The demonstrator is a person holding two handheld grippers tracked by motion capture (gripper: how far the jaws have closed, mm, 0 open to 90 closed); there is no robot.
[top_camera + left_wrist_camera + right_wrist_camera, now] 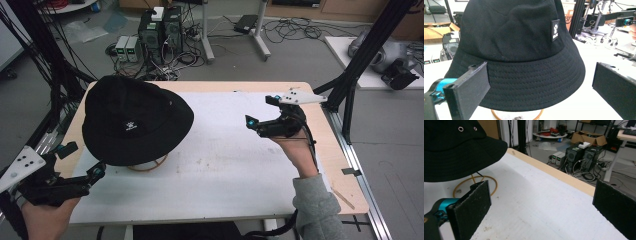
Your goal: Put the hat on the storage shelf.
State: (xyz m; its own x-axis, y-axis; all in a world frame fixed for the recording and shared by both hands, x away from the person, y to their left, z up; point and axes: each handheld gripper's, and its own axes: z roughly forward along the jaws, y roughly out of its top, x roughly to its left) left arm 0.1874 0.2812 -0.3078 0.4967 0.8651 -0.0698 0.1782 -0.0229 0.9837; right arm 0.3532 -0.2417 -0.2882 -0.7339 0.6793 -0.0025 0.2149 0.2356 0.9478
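Black hat point(132, 120) sits on a round stand point(148, 165) on the counter point(225, 165). Left gripper point(80, 162) is wide open just beside its brim, holding nothing. Right gripper point(260, 110) is wide open too, well apart.

Bucket hat point(524, 57): a small black rectangular patch point(555, 30) is sewn on the crown just above the brim, bearing a white emblem with a line of lettering beneath it, too small to read. The same patch point(131, 126) appears in the high view, also unreadable. Background of the left gripper view: an orange-and-white sign point(568, 18) shows the letters "SF".
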